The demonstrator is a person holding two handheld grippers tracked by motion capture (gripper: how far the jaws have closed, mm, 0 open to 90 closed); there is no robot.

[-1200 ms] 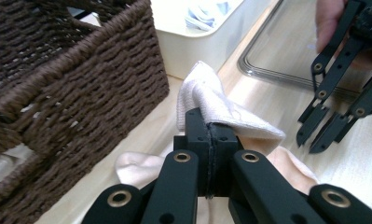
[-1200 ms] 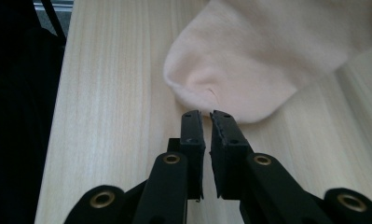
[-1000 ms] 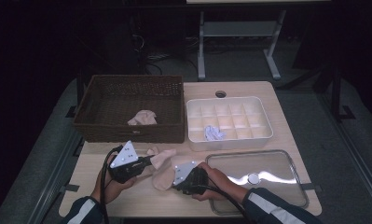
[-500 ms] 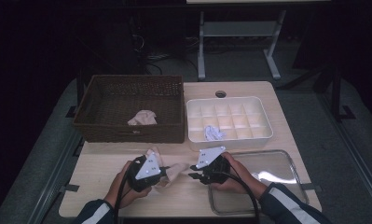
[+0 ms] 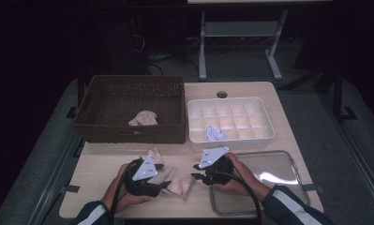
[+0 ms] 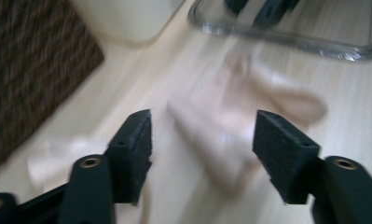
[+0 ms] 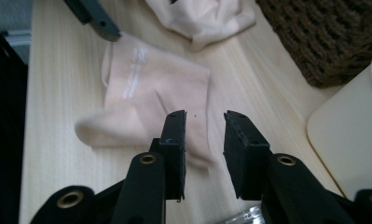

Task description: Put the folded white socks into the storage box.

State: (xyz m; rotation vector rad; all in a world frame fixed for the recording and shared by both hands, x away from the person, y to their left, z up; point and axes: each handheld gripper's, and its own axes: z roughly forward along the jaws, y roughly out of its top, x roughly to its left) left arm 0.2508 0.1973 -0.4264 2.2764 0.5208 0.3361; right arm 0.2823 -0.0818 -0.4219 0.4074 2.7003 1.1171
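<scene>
Now my left tongs (image 6: 200, 140) have just been opening and straddle the pink sock (image 5: 180, 180) flat on the counter (image 5: 250, 89); right tongs (image 7: 204, 135), slightly apart, grip nothing. I should pinch one edge cleanly, then lift.

Left gripper (image 5: 169, 186): its jaws have just been opening; they now stand apart over the pale peach cotton sock (image 5: 180, 180), no longer pinching it.
Right gripper (image 5: 197, 171): sits nearer the clear rectangular glass tray (image 5: 287, 165) than a second ago, jaws slightly wider.
Sock: now flat on the table, left of the tray.
</scene>
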